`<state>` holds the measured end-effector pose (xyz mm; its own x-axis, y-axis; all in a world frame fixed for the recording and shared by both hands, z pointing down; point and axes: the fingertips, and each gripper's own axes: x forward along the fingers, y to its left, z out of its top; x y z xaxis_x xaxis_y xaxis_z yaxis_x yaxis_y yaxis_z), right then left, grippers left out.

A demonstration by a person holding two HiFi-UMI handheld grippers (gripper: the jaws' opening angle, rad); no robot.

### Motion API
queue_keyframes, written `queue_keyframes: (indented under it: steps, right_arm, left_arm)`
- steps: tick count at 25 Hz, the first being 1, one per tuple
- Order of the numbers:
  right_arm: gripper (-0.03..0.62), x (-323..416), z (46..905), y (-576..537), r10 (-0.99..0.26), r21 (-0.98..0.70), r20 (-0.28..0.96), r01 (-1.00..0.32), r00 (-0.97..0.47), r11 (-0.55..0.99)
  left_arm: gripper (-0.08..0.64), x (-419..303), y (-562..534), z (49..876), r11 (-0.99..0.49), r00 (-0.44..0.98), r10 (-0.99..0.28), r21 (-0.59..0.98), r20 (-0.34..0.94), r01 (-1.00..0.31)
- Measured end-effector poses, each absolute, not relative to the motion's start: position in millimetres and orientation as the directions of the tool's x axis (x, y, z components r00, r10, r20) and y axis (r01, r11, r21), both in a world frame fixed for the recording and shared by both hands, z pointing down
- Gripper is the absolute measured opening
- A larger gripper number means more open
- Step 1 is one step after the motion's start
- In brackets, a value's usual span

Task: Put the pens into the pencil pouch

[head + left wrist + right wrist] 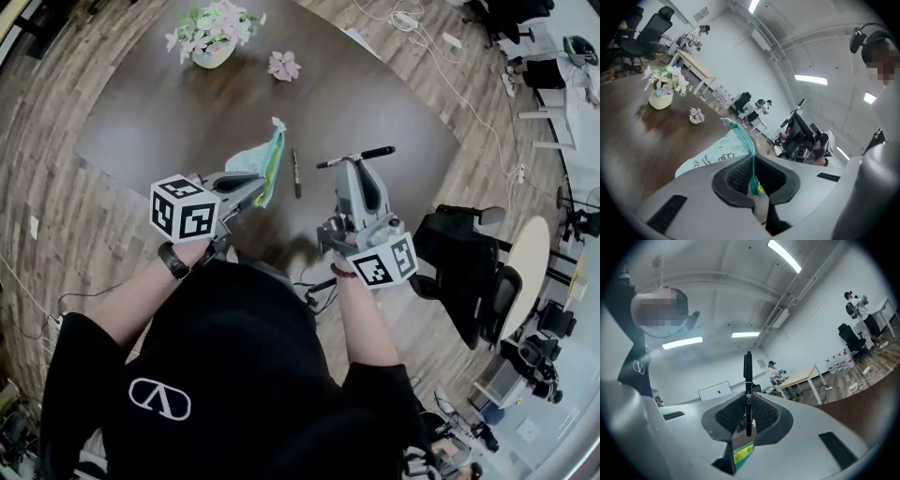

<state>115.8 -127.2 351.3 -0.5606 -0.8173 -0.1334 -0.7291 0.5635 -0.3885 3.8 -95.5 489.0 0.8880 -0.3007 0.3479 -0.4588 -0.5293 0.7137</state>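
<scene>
left gripper point(755, 180) clamped on pencil pouch point(710, 157) zipper edge, pouch beyond tips, right gripper point(749, 420) nearly closed, pinching pen point(748, 380) crosswise between pads

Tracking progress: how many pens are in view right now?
2. One pen lies on the table beside the pouch; a second pen is clamped in the right gripper's jaws. The pouch, gripped by the left gripper, may hide more.
</scene>
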Motion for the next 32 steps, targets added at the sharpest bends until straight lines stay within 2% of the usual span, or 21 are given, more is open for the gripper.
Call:
queue_keyframes:
  steps: [3, 13, 22, 23, 26, 29, 32]
  right_arm:
    - [0.044, 93, 349, -121, -0.793, -0.375, -0.171, -0.706, -0.584, 0.601]
    - [0.044, 69, 365, -117, -0.780, -0.326, -0.143, -0.715, -0.609, 0.618]
    - [0.048, 50, 376, -112, -0.732, -0.190, -0.057, -0.713, -0.678, 0.675]
    - [0.055, 50, 374, -111, -0.727, -0.180, -0.057, -0.709, -0.684, 0.682]
    - [0.160, 50, 369, -111, -0.716, -0.160, -0.058, -0.701, -0.696, 0.695]
    - [0.173, 55, 361, -111, -0.724, -0.158, -0.074, -0.708, -0.686, 0.688]
    - [0.172, 78, 361, -121, -0.783, -0.182, -0.052, -0.765, -0.620, 0.618]
  left_arm:
    - [0.015, 14, -97, 478, -0.553, 0.900, -0.286, 0.710, 0.330, -0.436]
    - [0.015, 31, -99, 433, -0.608, 0.930, -0.271, 0.705, 0.247, -0.364]
    - [0.015, 31, -107, 408, -0.651, 0.937, -0.292, 0.677, 0.194, -0.343]
    - [0.015, 30, -108, 406, -0.658, 0.936, -0.296, 0.671, 0.188, -0.343]
    - [0.015, 28, -113, 399, -0.671, 0.936, -0.310, 0.660, 0.166, -0.339]
    - [0.015, 25, -117, 396, -0.673, 0.934, -0.323, 0.657, 0.153, -0.340]
    - [0.015, 17, -121, 397, -0.658, 0.927, -0.342, 0.666, 0.152, -0.352]
